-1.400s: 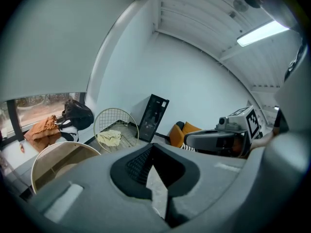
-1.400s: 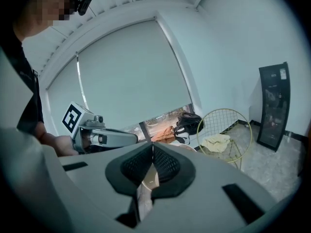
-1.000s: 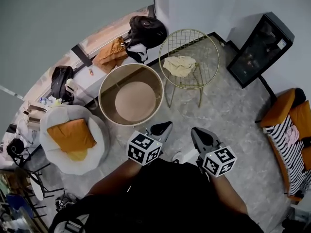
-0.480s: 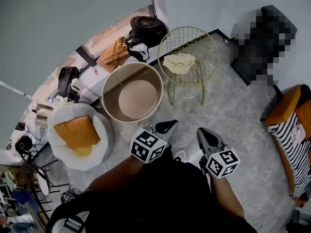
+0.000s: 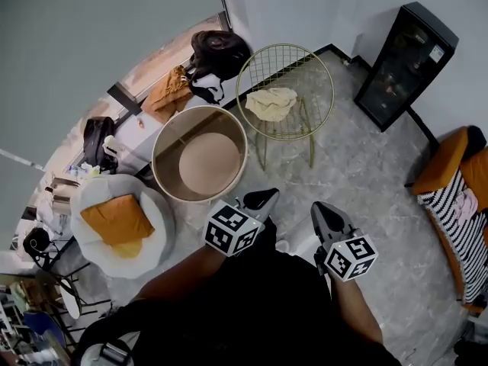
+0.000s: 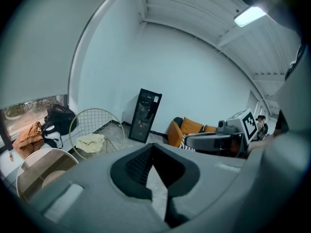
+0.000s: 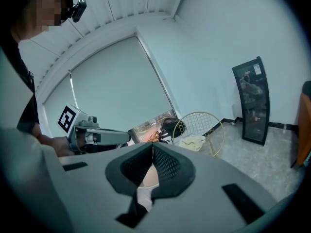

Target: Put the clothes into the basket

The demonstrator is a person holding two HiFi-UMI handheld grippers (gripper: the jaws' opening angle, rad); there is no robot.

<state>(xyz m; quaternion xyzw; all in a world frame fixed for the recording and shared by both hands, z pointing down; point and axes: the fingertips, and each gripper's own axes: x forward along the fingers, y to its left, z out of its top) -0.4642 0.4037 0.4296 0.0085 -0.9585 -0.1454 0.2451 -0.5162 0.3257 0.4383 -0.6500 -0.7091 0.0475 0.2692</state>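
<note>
Lying well ahead of L gripper, R gripper (both pressed together, empty): cloth.

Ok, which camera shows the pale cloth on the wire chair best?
Head view: the cloth lies in full sight on the wire chair, seen from above. Both gripper views catch it small, from the side.

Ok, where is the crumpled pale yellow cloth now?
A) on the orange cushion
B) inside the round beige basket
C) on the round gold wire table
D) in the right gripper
C: the crumpled pale yellow cloth lies on the round gold wire table, outside the round beige basket.
</note>
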